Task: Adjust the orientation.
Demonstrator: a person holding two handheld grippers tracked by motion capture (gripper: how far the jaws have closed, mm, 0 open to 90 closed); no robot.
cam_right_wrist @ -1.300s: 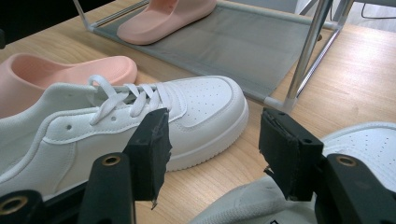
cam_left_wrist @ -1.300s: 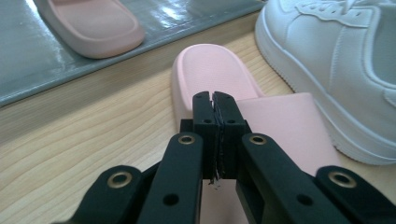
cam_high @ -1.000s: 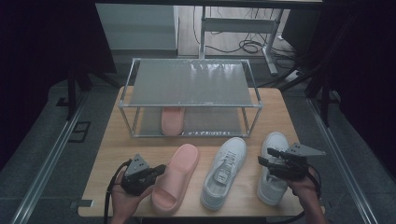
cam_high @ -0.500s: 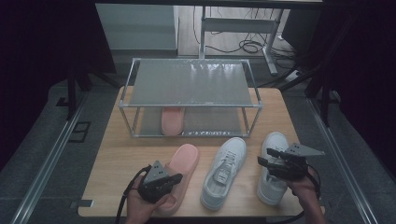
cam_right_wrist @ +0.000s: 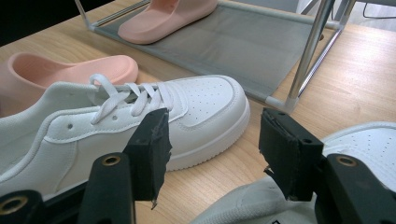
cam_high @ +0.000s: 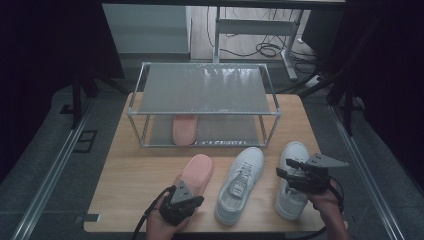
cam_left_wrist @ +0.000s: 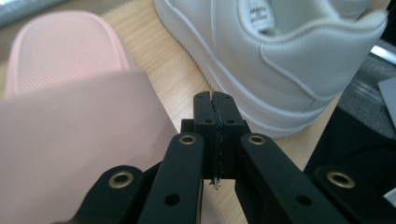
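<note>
Left gripper [cam_high: 192, 201] sits at the near edge of the wooden surface [cam_high: 130, 180], its jaws pressed together with nothing between them, just over the heel end of the pink slipper [cam_high: 196, 171]. In the left gripper view the closed tips [cam_left_wrist: 215, 105] hang beside the slipper's strap, with the heel of a white sneaker [cam_left_wrist: 289, 56] close beyond. Right gripper [cam_high: 284, 169] is held over the right-hand white sneaker [cam_high: 291, 190], jaws spread wide and empty; the right gripper view shows its tips [cam_right_wrist: 212, 144] apart above bare wood, between that sneaker and the middle one [cam_right_wrist: 140, 116]. All three shoes lie side by side on the near half of the surface, toes pointing away from the person. Farther back stands a two-tier metal shoe rack [cam_high: 205, 90] with grey fabric shelves; a second pink slipper [cam_high: 184, 128] rests on its lower shelf. Beyond the surface the room is dim: a grey floor, dark drapes on both sides, a desk frame and loose cables [cam_high: 260, 49] at the back.
</note>
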